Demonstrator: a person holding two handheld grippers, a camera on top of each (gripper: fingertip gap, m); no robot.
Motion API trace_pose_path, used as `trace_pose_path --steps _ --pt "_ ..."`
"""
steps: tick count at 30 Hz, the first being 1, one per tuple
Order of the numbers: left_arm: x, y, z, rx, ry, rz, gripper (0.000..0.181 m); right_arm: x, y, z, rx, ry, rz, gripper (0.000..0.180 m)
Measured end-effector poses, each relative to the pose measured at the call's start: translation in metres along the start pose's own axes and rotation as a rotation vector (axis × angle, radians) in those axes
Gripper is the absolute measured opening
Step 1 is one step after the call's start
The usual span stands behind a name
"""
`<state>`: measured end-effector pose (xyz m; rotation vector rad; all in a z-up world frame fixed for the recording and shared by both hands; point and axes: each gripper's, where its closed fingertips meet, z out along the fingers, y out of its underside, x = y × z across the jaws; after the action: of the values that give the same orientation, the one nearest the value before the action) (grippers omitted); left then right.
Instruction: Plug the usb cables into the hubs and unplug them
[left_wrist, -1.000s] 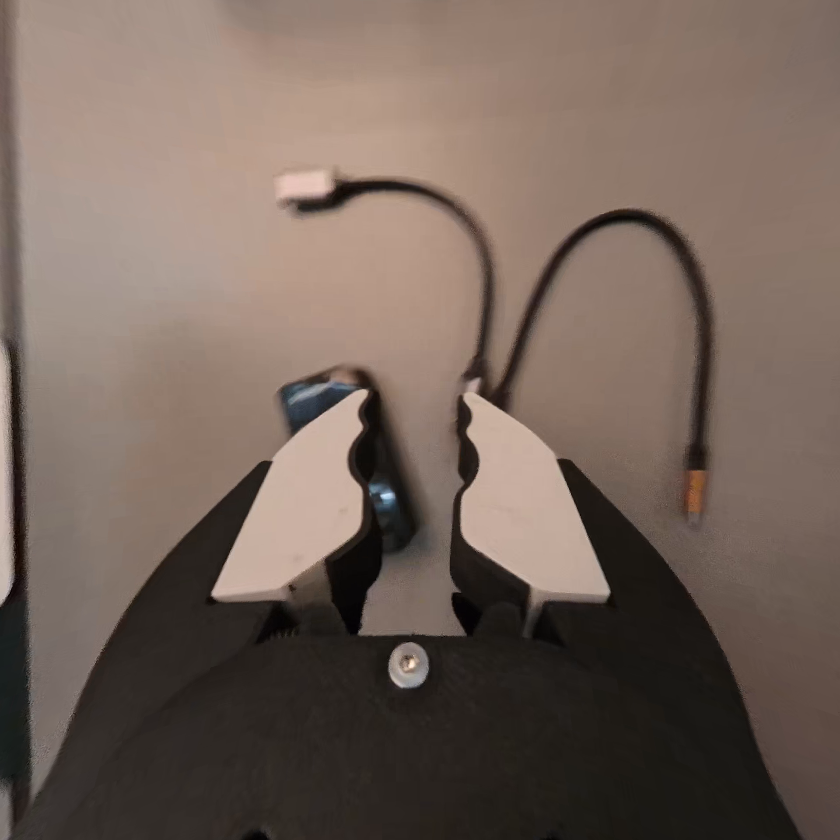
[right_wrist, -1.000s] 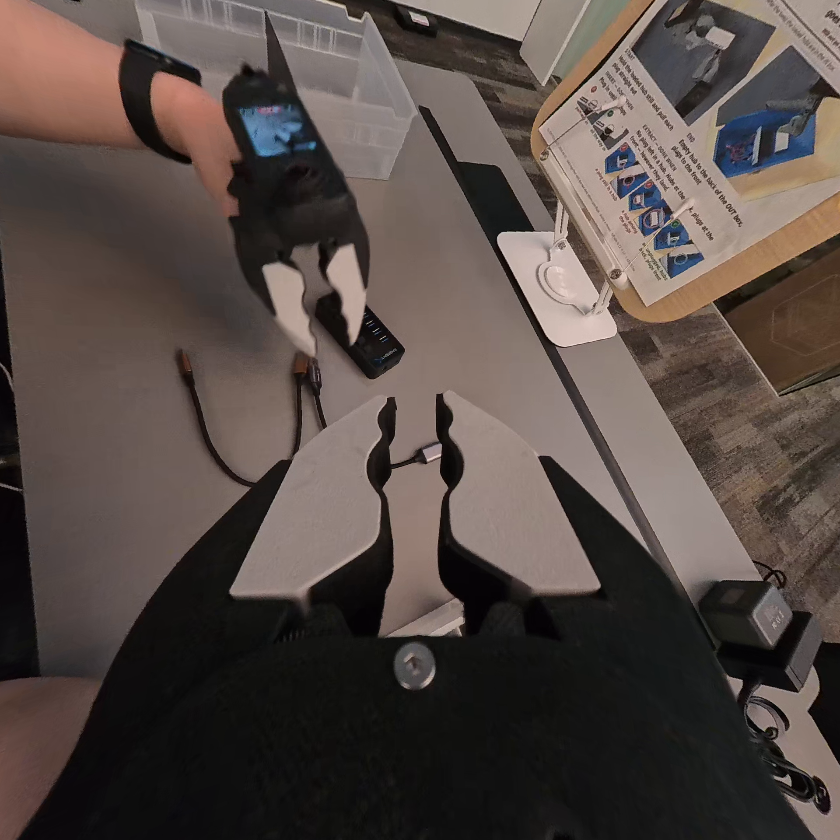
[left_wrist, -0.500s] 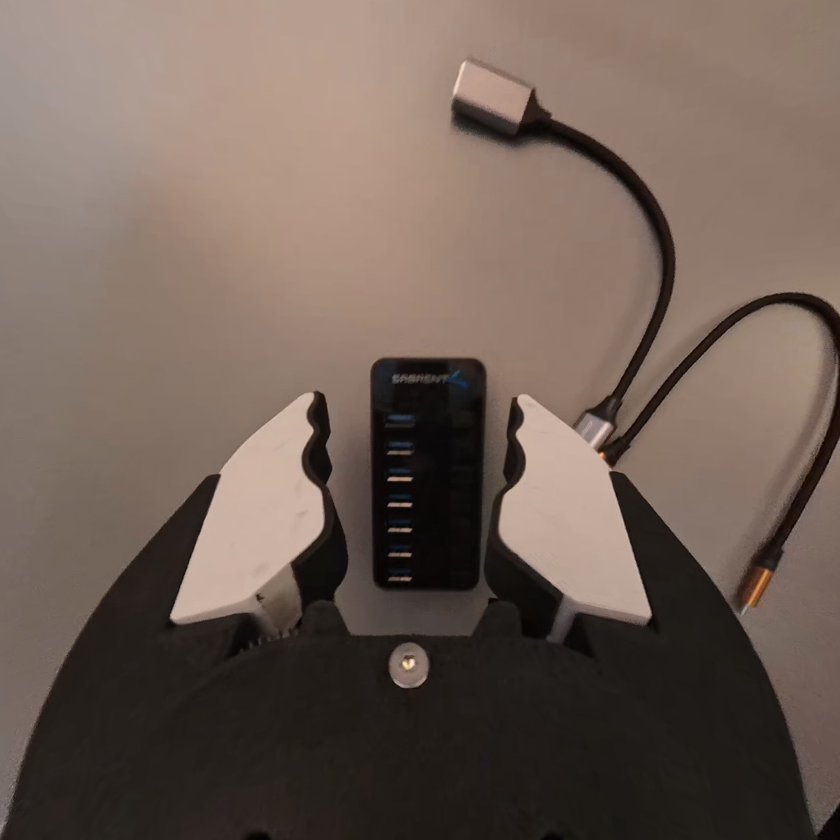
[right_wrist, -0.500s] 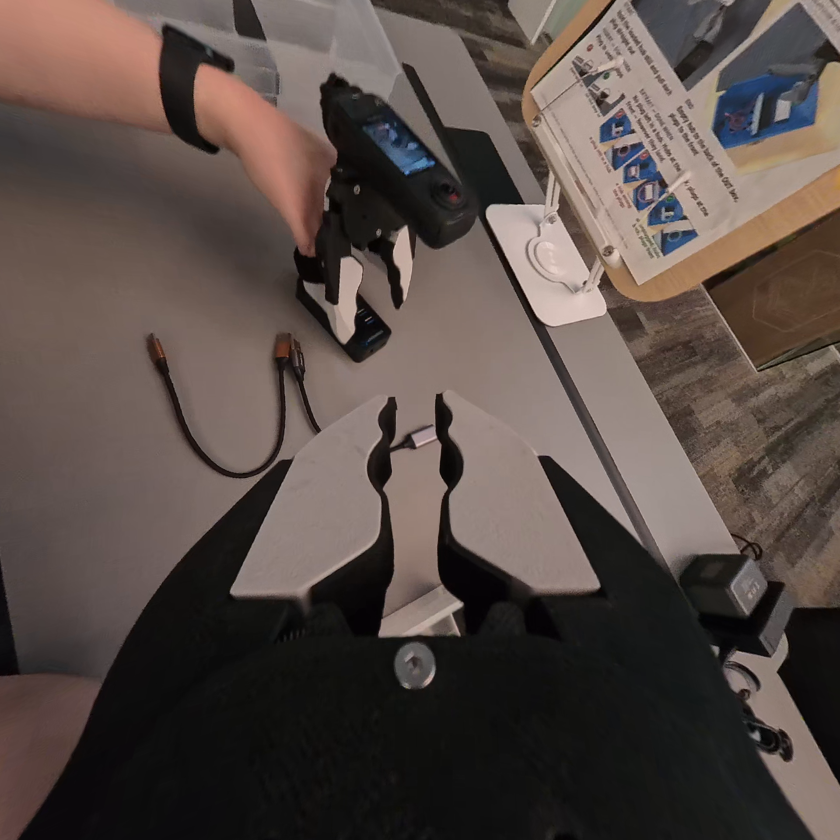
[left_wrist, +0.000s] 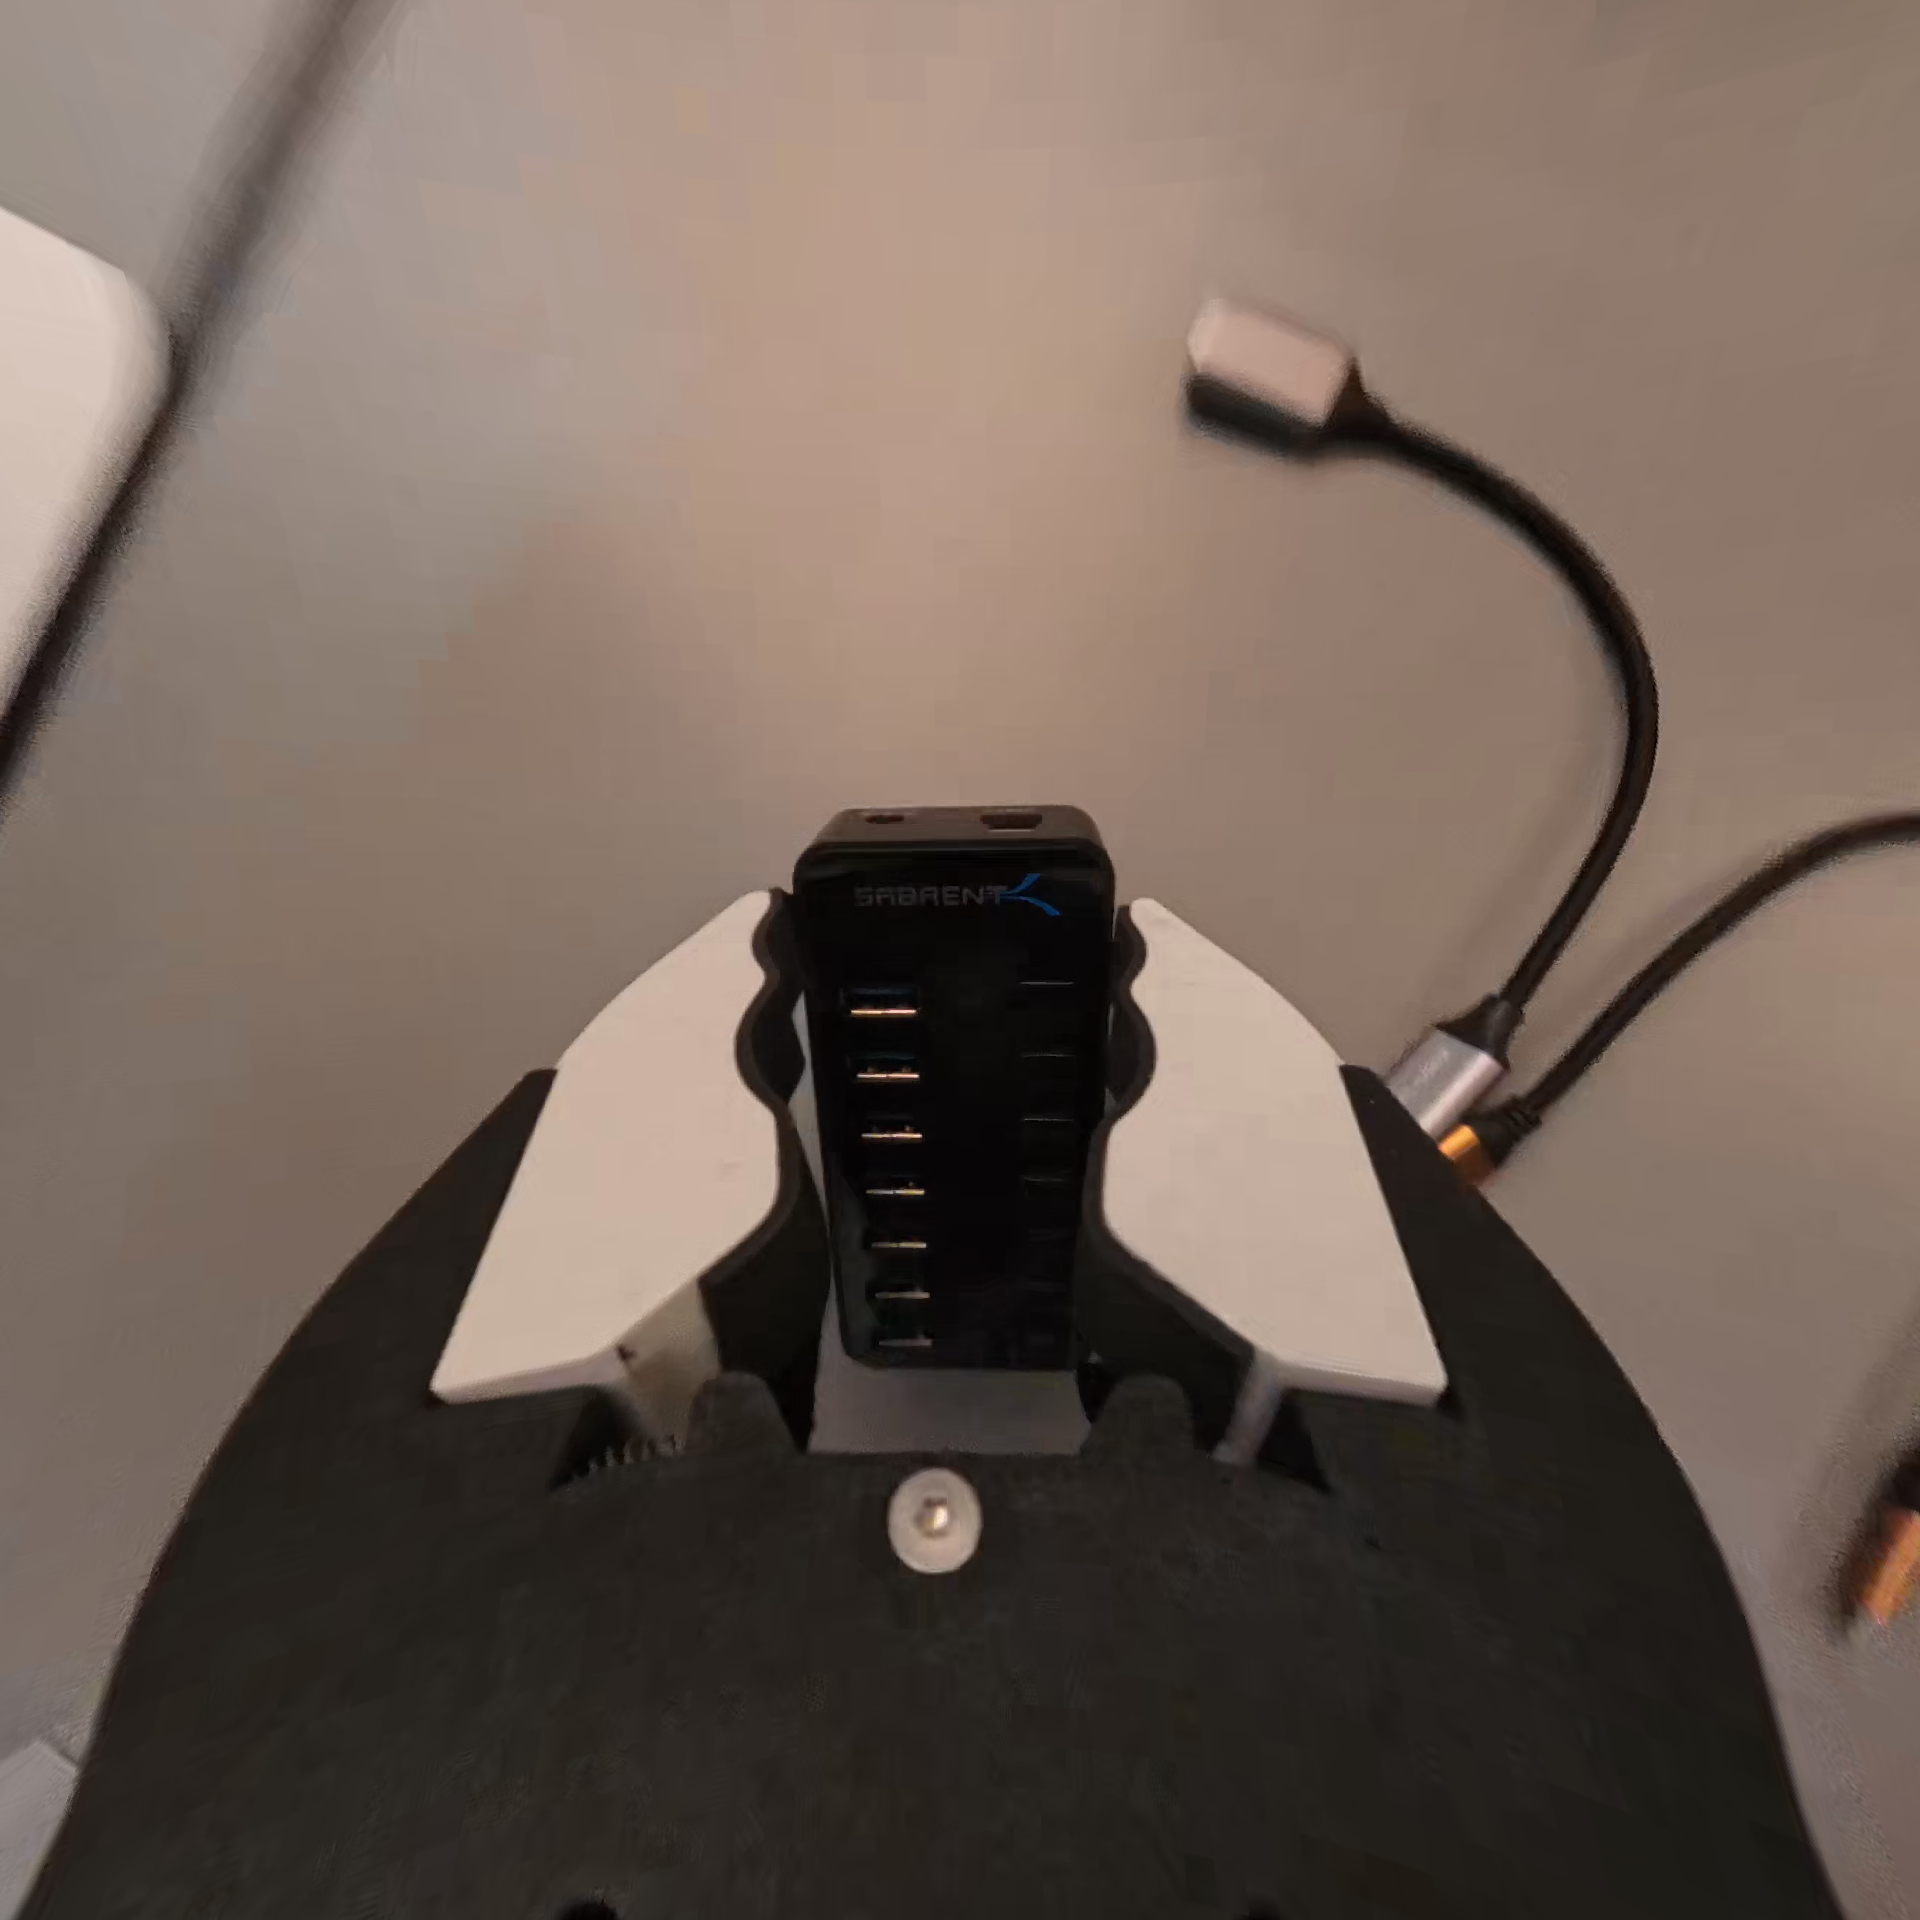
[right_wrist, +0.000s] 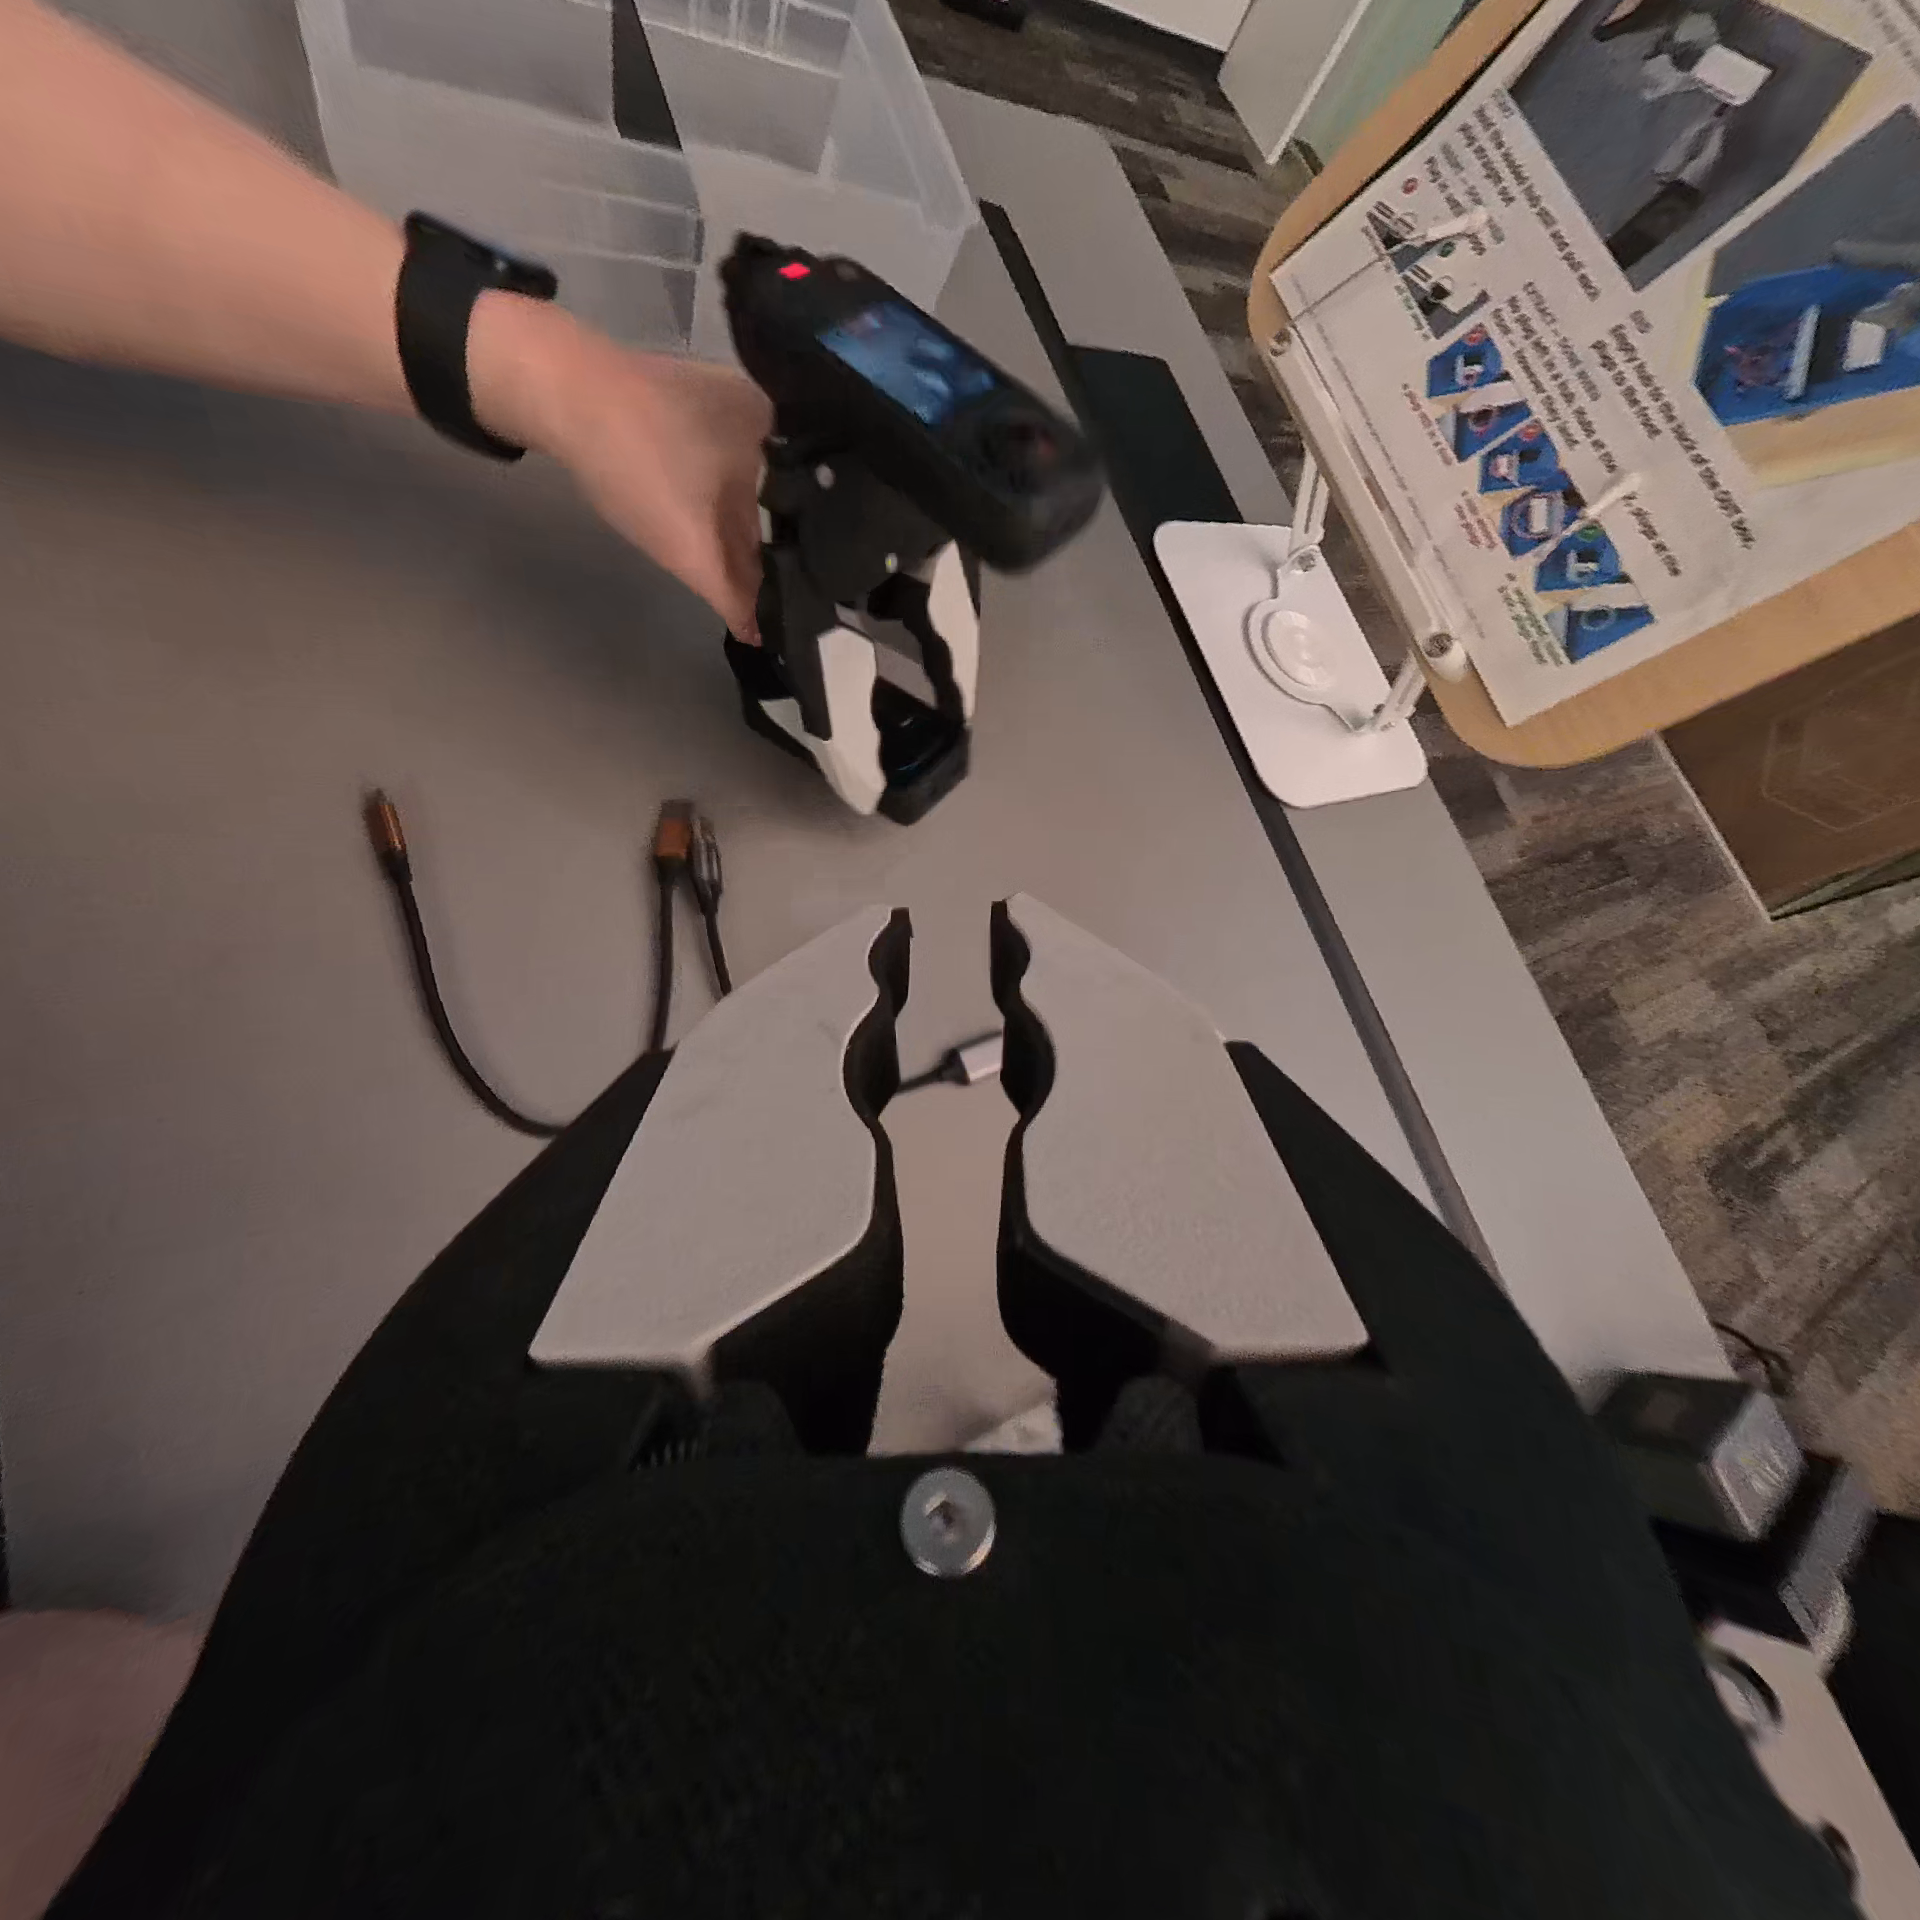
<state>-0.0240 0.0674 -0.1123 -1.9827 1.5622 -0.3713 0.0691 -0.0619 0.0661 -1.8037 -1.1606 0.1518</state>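
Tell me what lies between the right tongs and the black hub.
Only bare grey table between the right tongs and the hub, per the right wrist view.

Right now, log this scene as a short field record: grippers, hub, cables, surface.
left gripper: shut on the black USB hub, fingers on its two long sides
right gripper: open, empty, above the table
hub ports: all visible ones unplugged
silver-ended cable: loose on table, right of hub
orange-ended cable: loose, curved, beside the silver one
surface: grey table
background: clear plastic bin; instruction sheet on stand
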Motion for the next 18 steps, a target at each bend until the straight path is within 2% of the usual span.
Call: trace_pose_path --steps 4,8,10,13,16,17,18 --pt "-0.022 -0.003 -0.047 0.331 -0.208 -0.097 0.056 0.000 -0.021 0.046 0.073 -0.111 0.144 0.020" --pt "-0.023 0.017 -0.056 0.387 -0.300 -0.109 0.056 0.006 -0.042 0.126 0.161 -0.201 0.476 0.037" --pt "-0.024 0.019 -0.057 0.393 -0.327 -0.125 0.056 -0.004 -0.051 0.166 0.201 -0.272 0.581 0.041" --pt "-0.025 0.021 -0.060 0.429 -0.367 -0.143 0.056 -0.014 -0.040 0.213 0.110 -0.246 0.642 0.048" --pt "-0.022 0.022 -0.064 0.456 -0.377 -0.120 0.056 -0.034 -0.021 0.240 -0.070 -0.284 0.640 0.058" --pt "-0.022 0.022 -0.065 0.450 -0.376 -0.116 0.056 -0.038 -0.017 0.246 -0.103 -0.301 0.639 0.057" --pt "-0.023 0.024 -0.066 0.449 -0.386 -0.112 0.056 -0.043 -0.017 0.252 -0.121 -0.332 0.633 0.041"
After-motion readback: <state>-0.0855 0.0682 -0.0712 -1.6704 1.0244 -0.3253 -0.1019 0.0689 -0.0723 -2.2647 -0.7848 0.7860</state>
